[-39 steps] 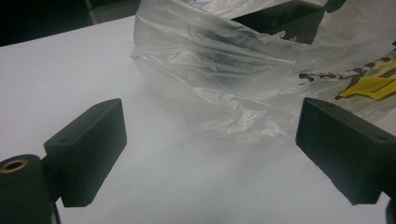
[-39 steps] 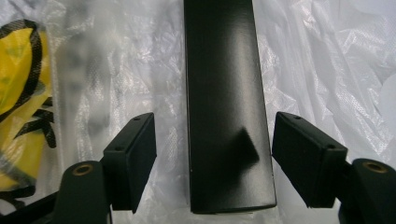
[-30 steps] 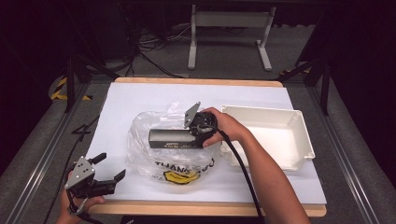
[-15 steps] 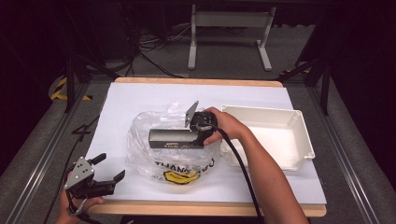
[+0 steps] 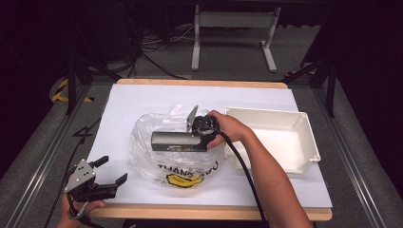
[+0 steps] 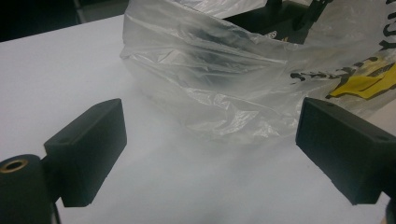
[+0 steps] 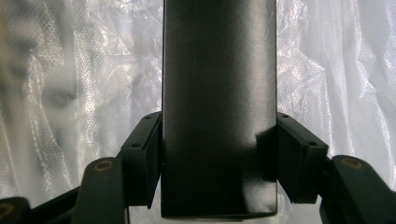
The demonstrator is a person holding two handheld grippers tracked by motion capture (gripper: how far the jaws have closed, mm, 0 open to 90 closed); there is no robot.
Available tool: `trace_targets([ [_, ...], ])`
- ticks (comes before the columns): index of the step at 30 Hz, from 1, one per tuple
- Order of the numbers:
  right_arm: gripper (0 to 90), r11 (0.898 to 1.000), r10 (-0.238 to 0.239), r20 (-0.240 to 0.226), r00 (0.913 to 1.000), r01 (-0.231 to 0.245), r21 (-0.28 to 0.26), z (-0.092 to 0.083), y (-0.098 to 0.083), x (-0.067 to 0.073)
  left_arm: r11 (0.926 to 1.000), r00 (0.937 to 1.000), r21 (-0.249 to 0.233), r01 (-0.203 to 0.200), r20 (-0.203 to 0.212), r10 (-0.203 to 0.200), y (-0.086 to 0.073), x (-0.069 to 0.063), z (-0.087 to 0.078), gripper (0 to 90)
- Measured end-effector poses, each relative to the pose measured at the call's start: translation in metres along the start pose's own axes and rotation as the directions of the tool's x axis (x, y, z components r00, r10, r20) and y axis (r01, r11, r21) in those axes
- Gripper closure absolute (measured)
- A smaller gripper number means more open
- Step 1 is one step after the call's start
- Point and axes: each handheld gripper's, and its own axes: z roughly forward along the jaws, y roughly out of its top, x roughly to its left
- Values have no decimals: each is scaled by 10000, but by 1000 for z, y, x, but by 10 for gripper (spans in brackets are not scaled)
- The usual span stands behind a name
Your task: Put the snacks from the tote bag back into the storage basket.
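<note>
Two hand-held black grippers, bare forearms.
Left gripper (image 5: pixel 110 171): black blocky jaws, grey three-cornered plate with dark screw dots on top, brass-ringed bolt hole at jaw base. Right gripper (image 7: pixel 219 154): black body, screw holes in pads, brass-ringed bolts, thick black cable (image 5: pixel 242 166) trailing along forearm. No sleeves in sight.

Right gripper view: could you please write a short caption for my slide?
The right gripper clamps a long black box between its jaws, over a crinkled clear plastic bag.

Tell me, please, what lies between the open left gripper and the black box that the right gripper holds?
The clear plastic bag with the yellow print lies between the left gripper and the black box; the high view shows it, with bare white table before the bag.
</note>
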Motion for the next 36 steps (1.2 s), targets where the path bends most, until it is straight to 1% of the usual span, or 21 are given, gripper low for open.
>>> trace_targets([
  [4,423,9999,50,-72,10000,-51,-145,0,-1,0,10000,10000,16,-7,8,7,0,1,0,97],
  [6,425,9999,21,-101,9999,-23,-134,0,0,0,10000,10000,14,-14,52,14,0,1,0,97],
  [9,427,9999,-130,68,9999,131,-107,-1,1,1,10000,9999,0,2,115,-2,0,0,1,97],
  [14,429,9998,-163,-28,9999,162,-142,-4,1,2,10000,9999,23,19,119,-19,0,1,1,97],
  [15,430,9993,-209,-75,9998,206,-311,-7,1,2,10000,9999,27,24,138,-24,0,1,1,97],
  [17,430,9988,-313,-55,9995,311,-375,-10,1,2,10000,9999,24,30,135,-30,0,1,1,97],
  [18,430,9986,-289,-44,9996,286,-453,-11,1,3,10000,9999,29,36,143,-36,-1,1,1,97],
  [23,430,9971,-523,-12,9986,521,-548,-16,3,5,10000,9999,53,57,134,-57,-1,1,0,97],
  [24,430,9963,-653,89,9978,657,-561,-19,4,7,10000,9998,7,41,173,-42,-1,1,0,97],
  [27,431,9952,-711,197,9973,723,-666,-21,3,8,10000,9998,4,55,187,-55,-1,1,0,97],
  [32,430,9937,-761,313,9966,784,-803,-33,1,9,10000,9998,1,46,199,-46,-1,1,0,97],
  [33,430,9928,-766,395,9963,799,-892,-36,0,10,10000,9998,2,48,204,-48,-1,1,0,97],
  [36,430,9913,-874,314,9957,900,-963,-41,-2,11,10000,9997,-16,71,219,-71,0,2,-1,97],
])
